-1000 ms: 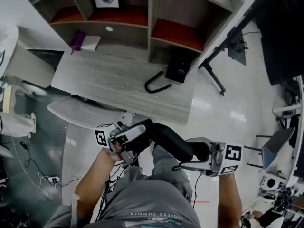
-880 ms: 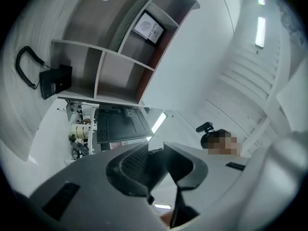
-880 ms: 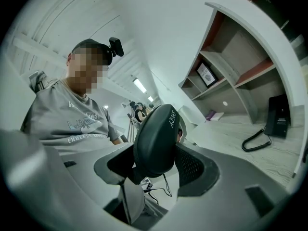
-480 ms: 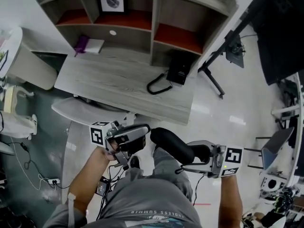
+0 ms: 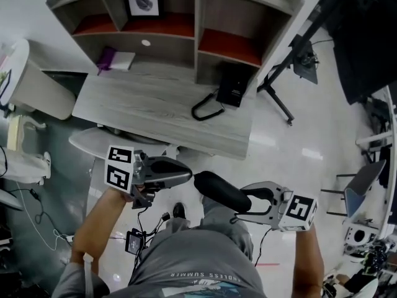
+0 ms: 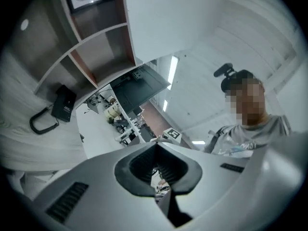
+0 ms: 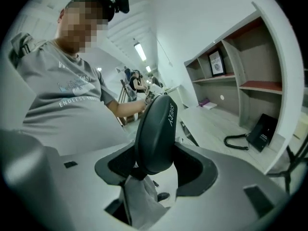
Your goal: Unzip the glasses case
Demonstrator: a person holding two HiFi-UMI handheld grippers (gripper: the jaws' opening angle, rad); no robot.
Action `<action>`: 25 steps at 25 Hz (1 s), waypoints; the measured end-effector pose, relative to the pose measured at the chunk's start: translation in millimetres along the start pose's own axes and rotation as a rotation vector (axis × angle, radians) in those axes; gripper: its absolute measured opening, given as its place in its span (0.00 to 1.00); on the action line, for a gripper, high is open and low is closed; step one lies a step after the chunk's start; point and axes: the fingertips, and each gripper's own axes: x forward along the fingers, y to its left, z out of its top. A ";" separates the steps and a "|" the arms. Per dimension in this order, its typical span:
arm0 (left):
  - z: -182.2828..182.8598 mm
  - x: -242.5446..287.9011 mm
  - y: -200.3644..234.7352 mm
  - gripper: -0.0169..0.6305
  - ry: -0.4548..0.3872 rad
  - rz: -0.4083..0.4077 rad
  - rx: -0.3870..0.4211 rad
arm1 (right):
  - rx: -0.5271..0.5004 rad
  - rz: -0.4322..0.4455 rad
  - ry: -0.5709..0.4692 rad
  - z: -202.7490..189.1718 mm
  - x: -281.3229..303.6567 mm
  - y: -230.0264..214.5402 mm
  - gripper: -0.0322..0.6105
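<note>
In the head view the black glasses case (image 5: 220, 192) hangs in mid-air in front of the person's body. My right gripper (image 5: 245, 205) is shut on its right end, and its jaws have just been closing a little further on it. In the right gripper view the case (image 7: 156, 129) stands up between the dark pads (image 7: 118, 167). My left gripper (image 5: 186, 177) is shut, pointing right, with its tip at the case's left end. The left gripper view shows that gripper (image 6: 156, 170) with its jaws together. The frames do not show whether a zipper pull is pinched.
A grey wooden desk (image 5: 155, 107) with shelf compartments lies ahead. On it are a black phone (image 5: 232, 85) with a coiled cord and a purple notebook (image 5: 115, 58). A black stand (image 5: 279, 101) rises right of the desk. A white rounded seat (image 5: 102, 144) sits just beyond my left gripper.
The left jaws went from open round the case's left end to shut. The left gripper shifted left and rolled, so its marker cube shows more. The case sank slightly.
</note>
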 end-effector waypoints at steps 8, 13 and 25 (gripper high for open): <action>-27.1 3.1 -1.0 0.03 0.365 0.197 0.310 | -0.108 -0.116 0.188 -13.6 0.6 -3.3 0.43; -10.1 3.6 -5.9 0.02 0.164 0.144 0.160 | -0.062 -0.075 0.094 -15.9 7.2 -2.4 0.43; -63.8 -10.1 -57.0 0.02 -0.021 -0.061 -0.228 | 0.160 0.091 -0.273 -34.9 27.2 69.7 0.44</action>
